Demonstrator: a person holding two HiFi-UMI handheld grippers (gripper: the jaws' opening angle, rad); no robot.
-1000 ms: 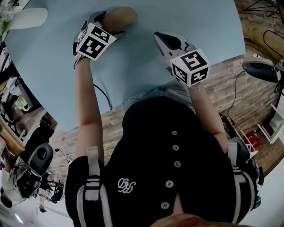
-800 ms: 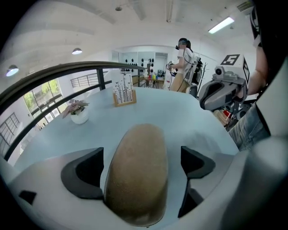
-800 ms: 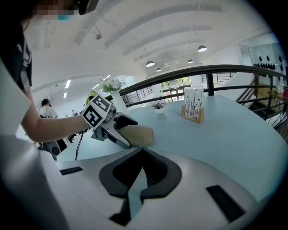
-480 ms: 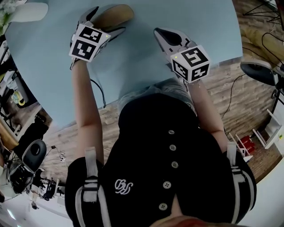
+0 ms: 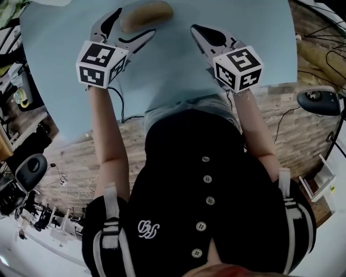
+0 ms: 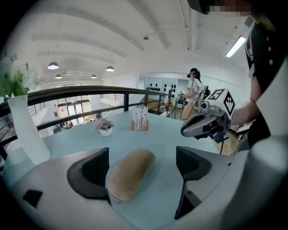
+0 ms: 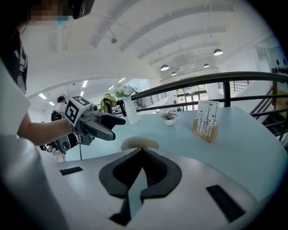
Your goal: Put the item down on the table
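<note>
A tan oblong case [image 5: 146,13] lies on the pale blue table [image 5: 178,70]. My left gripper [image 5: 135,22] stands around its near end. In the left gripper view the case [image 6: 130,173] rests flat between the jaws, close by the left pad [image 6: 90,173] and well apart from the right pad [image 6: 193,164]. The jaws are closing, and neither pad visibly presses on the case. My right gripper [image 5: 195,30] hovers shut to the right of the case, with nothing in it. In the right gripper view its pads [image 7: 155,166] meet, and the case [image 7: 139,143] shows beyond them.
A tall white vase [image 6: 24,134] with flowers stands at the table's left. Farther back on the table are a small potted plant [image 6: 105,130] and a wooden card holder [image 6: 140,120]. A railing runs behind the table. Another person [image 6: 194,92] stands in the background.
My left gripper has drawn back toward the person, so the case now lies nearer its fingertips. The case stays on the table. The right gripper has hardly moved.
</note>
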